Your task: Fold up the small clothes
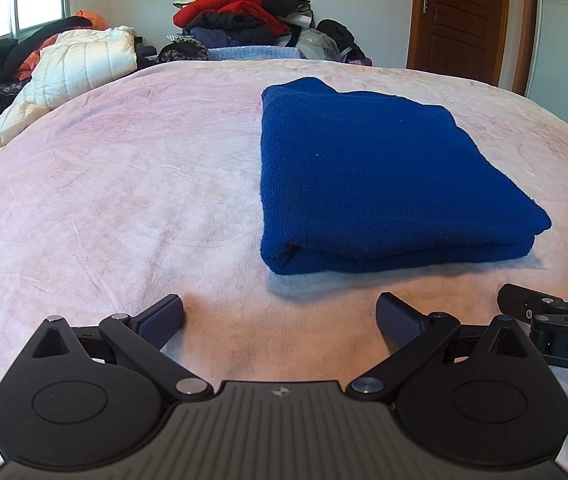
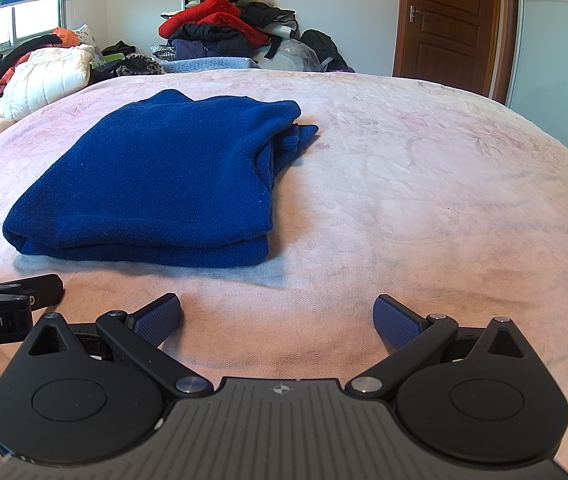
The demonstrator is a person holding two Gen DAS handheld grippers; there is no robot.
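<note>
Pink bed [image 1: 123, 184] carrying a folded blue sweater [image 1: 372, 176], lying just ahead between the left hand-held gripper [image 1: 279, 320] and right hand-held gripper [image 2: 277, 320], both released, empty and about equally near.

My left gripper [image 1: 279, 322] is black with dark blue textured pads; my right gripper [image 2: 277, 322] matches. The folded sweater [image 2: 155, 176] is deep royal blue. The bedsheet [image 2: 424, 184] is pale pink with a faint floral print. The quilted jacket [image 1: 79, 62] is cream, the door [image 2: 450, 20] reddish brown.
</note>
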